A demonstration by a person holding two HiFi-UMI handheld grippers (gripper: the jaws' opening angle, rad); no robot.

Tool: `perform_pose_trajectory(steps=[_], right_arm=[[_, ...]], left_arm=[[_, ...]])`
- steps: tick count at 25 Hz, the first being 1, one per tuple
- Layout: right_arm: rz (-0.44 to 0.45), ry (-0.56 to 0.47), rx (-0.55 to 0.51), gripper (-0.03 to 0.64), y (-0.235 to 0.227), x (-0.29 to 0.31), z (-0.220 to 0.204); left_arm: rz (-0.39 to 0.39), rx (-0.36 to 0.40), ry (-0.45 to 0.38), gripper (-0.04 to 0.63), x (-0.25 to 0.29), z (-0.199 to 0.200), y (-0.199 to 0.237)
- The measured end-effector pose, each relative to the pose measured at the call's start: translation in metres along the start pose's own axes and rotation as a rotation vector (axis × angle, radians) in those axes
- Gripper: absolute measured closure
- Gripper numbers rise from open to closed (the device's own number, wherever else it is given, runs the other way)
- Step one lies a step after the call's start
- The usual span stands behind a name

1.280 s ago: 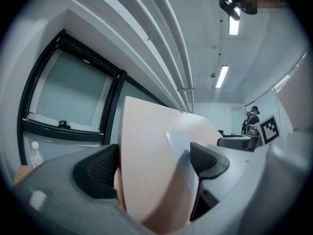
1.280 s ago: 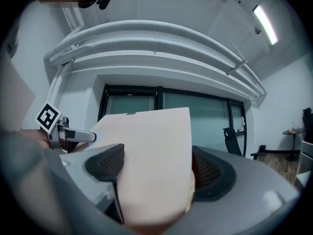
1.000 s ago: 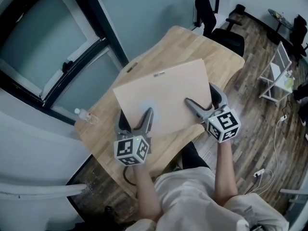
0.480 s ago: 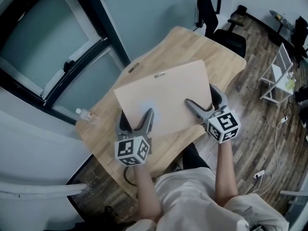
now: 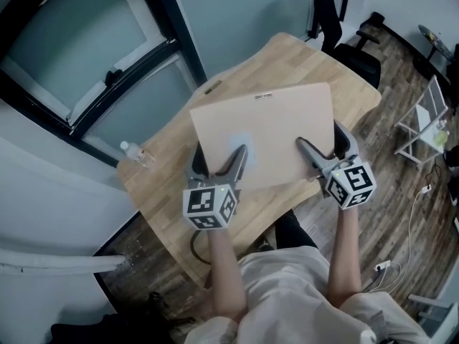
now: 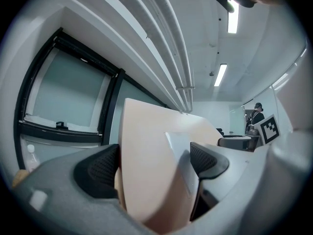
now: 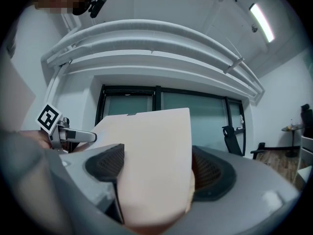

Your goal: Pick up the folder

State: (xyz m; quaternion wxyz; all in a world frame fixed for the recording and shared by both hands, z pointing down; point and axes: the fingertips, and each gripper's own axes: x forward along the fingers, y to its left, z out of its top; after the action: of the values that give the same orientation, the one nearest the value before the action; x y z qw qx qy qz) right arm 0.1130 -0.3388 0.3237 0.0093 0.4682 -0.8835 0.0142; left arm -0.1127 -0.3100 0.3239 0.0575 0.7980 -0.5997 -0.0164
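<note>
You have the tan folder [image 5: 265,127] in both grippers, taken along its near edge: the left gripper [image 5: 217,162] near the left corner, the right gripper [image 5: 320,140] near the right one. In the left gripper view the ribbed fingers [image 6: 98,170] pinch the card between them. The right gripper view shows the same, with its fingers [image 7: 211,173] pressed onto either face. The folder appears to be off the wooden table [image 5: 301,59] and tilted with its far edge up (both gripper views look past it to ceiling pipes and window), so I judge the lift largely made.

Expect it to be light and thin, with smooth faces that could slide out from between the pads. It stands out from your grips without obvious droop, though the left gripper view shows a slight bow, so treat it as only moderately stiff. Two holds well apart on one edge is a sound way to carry so broad a sheet. Move both hands as one, since any difference between them would likely twist or crease the card. A harder squeeze is more apt to dent it than to help.

A small water bottle [image 5: 133,153] stands at the table's left edge, well apart from the folder.
</note>
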Motion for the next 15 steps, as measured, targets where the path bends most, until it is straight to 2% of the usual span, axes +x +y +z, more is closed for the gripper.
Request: perform_pose_trajectory(steps=[3,8,15], right_arm=[[-0.026,-0.006,-0.006,0.188,-0.009,-0.003,-0.002],[-0.024,0.028,-0.015,0.189,-0.016,0.007,-0.011],[-0.036,0.069,-0.016,0.189,-0.007,0.024,-0.054]], left_arm=[[-0.022,-0.004,-0.003,0.137,0.010,-0.005,-0.005],[-0.005,-0.034,0.010,0.137,0.021,-0.026,-0.001],[-0.014,-0.033,0.063,0.137,0.030,-0.067,0.016]])
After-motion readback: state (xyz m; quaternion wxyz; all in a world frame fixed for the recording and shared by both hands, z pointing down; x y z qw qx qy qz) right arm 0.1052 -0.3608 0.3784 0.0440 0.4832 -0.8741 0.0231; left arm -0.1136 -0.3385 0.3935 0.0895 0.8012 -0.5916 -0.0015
